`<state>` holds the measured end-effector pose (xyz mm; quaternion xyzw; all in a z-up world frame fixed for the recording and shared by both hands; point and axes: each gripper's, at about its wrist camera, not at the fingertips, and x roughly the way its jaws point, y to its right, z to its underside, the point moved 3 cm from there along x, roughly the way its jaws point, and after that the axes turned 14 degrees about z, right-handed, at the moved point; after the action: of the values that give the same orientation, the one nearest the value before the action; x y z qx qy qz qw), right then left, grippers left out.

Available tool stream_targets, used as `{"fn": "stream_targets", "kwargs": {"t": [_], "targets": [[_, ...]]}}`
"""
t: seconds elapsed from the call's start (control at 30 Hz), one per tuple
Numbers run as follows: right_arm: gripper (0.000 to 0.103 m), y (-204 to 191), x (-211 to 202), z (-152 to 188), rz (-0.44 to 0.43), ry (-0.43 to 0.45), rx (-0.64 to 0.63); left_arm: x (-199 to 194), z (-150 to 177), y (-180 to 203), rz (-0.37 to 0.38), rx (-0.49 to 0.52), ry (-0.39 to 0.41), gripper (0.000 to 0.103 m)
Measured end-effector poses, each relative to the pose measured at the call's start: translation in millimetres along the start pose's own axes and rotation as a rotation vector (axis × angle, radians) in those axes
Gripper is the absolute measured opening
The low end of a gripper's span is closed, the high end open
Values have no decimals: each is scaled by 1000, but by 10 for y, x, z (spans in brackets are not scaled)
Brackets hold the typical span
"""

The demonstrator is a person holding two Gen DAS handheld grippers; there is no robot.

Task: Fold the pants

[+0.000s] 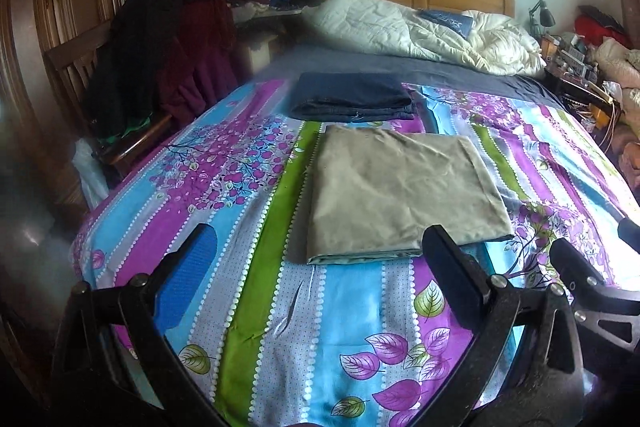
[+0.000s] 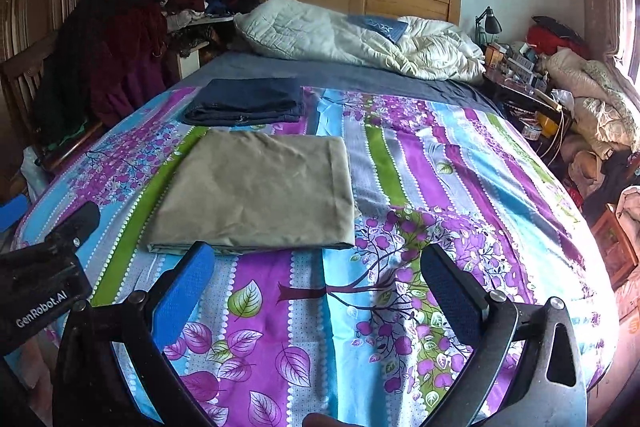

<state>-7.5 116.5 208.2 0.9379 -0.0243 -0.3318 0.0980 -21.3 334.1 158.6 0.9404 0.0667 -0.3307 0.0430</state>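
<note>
at far left a chair (image 1: 100, 99) is heaped with dark clothes. the left gripper (image 1: 316, 255) hangs over the sheet (image 1: 248, 307) with its jaws spread wide, holding nothing. the khaki pants (image 1: 396, 191) lie folded flat mid-bed, just beyond its tips; folded navy pants (image 1: 354, 97) sit just behind them. the right gripper (image 2: 318, 267) is likewise spread and empty, near the khaki pants' front edge. a white quilt (image 2: 360, 39) lies at the headboard.

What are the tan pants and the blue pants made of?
Tan pants: probably thin woven cotton or a blend, matte and smooth, with soft shallow creases. Blue pants: looks like denim, dark, thicker stacked layers, a frayed thread at the edge. Neither can be told for sure.
</note>
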Motion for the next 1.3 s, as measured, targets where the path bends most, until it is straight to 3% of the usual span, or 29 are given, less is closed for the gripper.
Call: {"fn": "stream_targets", "kwargs": {"t": [0.1,0.27,0.53,0.73,1.3], "targets": [[103,10,-83,-16,-10,35,11,-16,13,39,-5,18,-7,103],[103,23,-27,20,-19,-17,28,-87,47,64,-27,20,9,103],[103,-38,68,113,-5,-76,-15,-114,112,34,11,-38,18,103],[103,-87,111,202,6,-89,-33,-122,137,89,-4,20,18,101],[103,-100,123,194,-15,-100,-33,-96,183,119,-39,44,7,99]]}}
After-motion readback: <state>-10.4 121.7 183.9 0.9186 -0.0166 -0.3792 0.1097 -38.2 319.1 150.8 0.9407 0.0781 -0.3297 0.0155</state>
